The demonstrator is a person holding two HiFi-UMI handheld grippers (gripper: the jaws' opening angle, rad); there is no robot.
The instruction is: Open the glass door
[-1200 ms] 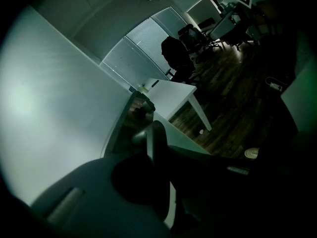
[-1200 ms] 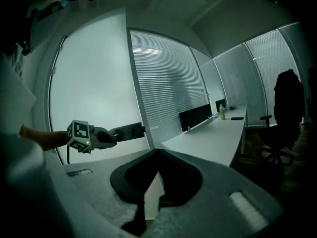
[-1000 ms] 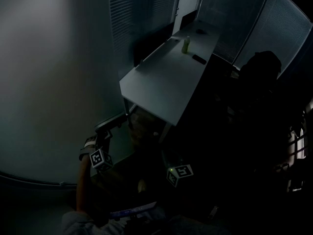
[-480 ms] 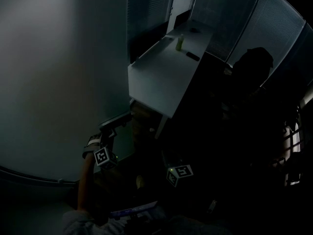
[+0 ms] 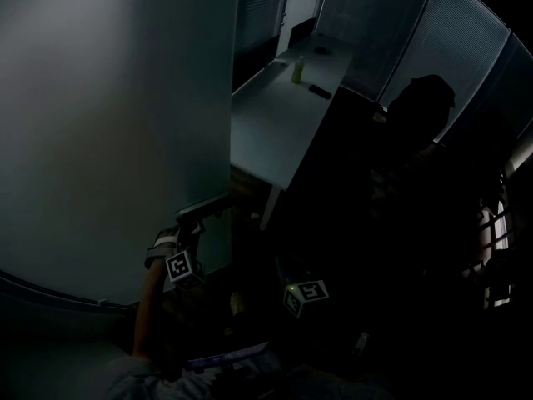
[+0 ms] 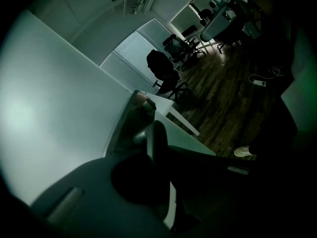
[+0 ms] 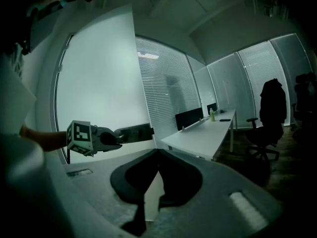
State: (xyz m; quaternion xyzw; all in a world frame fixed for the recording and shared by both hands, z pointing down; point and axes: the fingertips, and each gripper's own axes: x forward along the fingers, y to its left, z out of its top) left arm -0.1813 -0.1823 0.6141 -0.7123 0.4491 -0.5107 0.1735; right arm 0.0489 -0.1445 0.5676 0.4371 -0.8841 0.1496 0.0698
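Observation:
The frosted glass door fills the left of the head view, its free edge running down to a dark bar handle. My left gripper, marker cube toward me, is shut on that handle. From the right gripper view, the left gripper clamps the handle in front of the door. The left gripper view shows the handle against a dark jaw, the pane beside it. My right gripper is shut with nothing in it and hangs apart from the door; its cube glows faintly.
The room is dark. Behind the door stands a long white desk with a green bottle and a small dark object. A black office chair stands right of it. Blinds cover the far windows.
The door's free edge has swung right in the head view, covering more of the blinds and desk. My left gripper has travelled with the handle; the right gripper's cube stays about where it was.

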